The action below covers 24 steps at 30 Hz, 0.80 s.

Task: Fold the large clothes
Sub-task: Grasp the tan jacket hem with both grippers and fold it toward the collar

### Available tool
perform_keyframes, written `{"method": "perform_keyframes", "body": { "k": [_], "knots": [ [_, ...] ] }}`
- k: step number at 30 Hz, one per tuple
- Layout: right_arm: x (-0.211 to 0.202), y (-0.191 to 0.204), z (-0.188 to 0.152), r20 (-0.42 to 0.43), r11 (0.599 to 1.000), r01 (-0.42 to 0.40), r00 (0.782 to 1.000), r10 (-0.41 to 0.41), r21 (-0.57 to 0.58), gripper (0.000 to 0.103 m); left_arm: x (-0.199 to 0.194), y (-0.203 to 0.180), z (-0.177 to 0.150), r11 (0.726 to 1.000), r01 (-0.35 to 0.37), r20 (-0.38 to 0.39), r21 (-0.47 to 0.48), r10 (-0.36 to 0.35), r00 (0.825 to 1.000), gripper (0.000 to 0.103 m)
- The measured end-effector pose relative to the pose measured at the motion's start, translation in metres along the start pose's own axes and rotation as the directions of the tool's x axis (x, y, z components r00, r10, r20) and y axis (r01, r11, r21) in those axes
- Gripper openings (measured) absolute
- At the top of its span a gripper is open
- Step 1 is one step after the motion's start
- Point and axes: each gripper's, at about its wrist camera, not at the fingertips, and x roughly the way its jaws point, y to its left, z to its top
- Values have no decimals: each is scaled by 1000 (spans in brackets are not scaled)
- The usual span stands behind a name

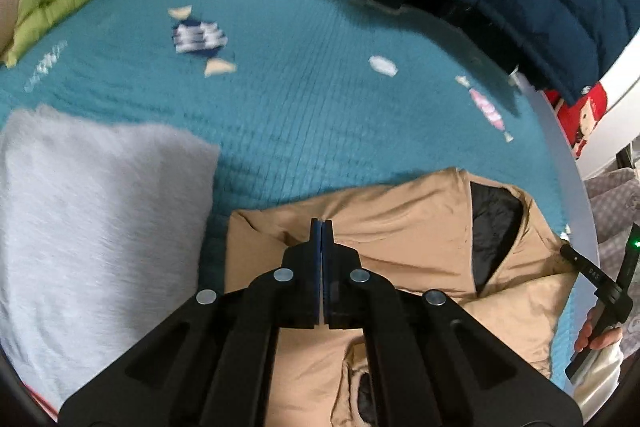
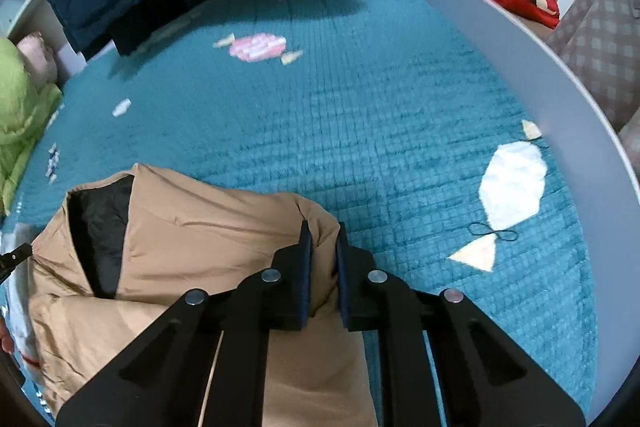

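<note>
Right claw [image 2: 323,233] pinches a puffy fold at the tan jacket's [image 2: 192,227] near corner. Left claw [image 1: 322,227] is closed flat over the other side, with no fabric visibly caught. The jacket lies under and ahead of both on the teal quilt [image 2: 380,131]. It looks light, soft and slick; edges and corners offer the surest hold.

Even, soft indoor light; strong fisheye bending, dark vignetted corners, slight motion blur.
</note>
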Motion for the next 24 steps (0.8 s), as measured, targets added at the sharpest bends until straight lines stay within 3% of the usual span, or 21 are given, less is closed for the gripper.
{"method": "perform_keyframes", "body": {
  "k": [6, 11, 18, 21, 24],
  "knots": [
    [-55, 0, -5, 77, 999, -43, 996, 41, 14, 9, -54, -13, -2, 998, 15, 70, 57, -19, 997, 0],
    [-109, 2, -22, 144, 998, -60, 988, 59, 3, 8, -115, -22, -22, 994, 38, 145, 104, -53, 988, 0],
    [-199, -3, -76, 241, 991, -136, 961, 137, -20, 8, -210, -30, -78, 980, 46, 266, 193, -98, 959, 0],
    [-219, -4, -103, 247, 986, -160, 955, 165, -41, 8, -240, -20, -107, 978, 80, 291, 194, -135, 947, 0],
    [-226, 4, -133, 230, 982, -171, 956, 184, -76, 6, -243, -14, -130, 975, 32, 276, 221, -94, 957, 0]
  ]
}}
